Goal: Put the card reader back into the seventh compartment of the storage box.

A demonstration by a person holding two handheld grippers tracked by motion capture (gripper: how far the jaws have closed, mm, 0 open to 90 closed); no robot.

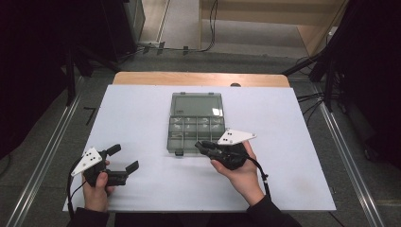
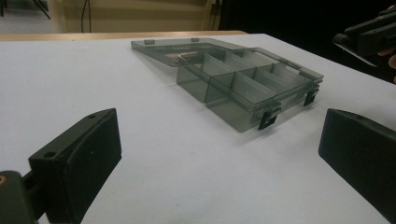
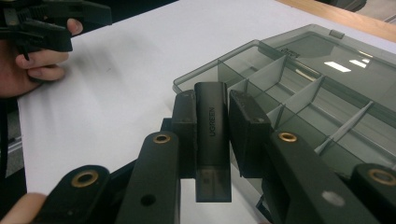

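The right gripper (image 3: 212, 126) is clenched on a small dark adapter (image 3: 213, 140) — a flat stick with lettering down its face — held upright between the two pads so its lower end hangs free below them. My guess is that grip keeps the stick easy to drop end-first into a slot. It hovers at the near right corner of the smoky compartment box (image 1: 196, 124), at about five o'clock from the box's middle, in the high view (image 1: 208, 148). The box lies in the centre of the white table (image 1: 142, 118), its lid folded flat back toward twelve o'clock, so every compartment is open from above; the two black latches face the person at six.

The left gripper (image 1: 124, 158) waits well apart at about eight o'clock from the box, its jaws spread wide with nothing between them — in its own view the pads (image 2: 84, 161) frame bare tabletop, the box beyond. It looks parked, leaving the other hand a free approach.
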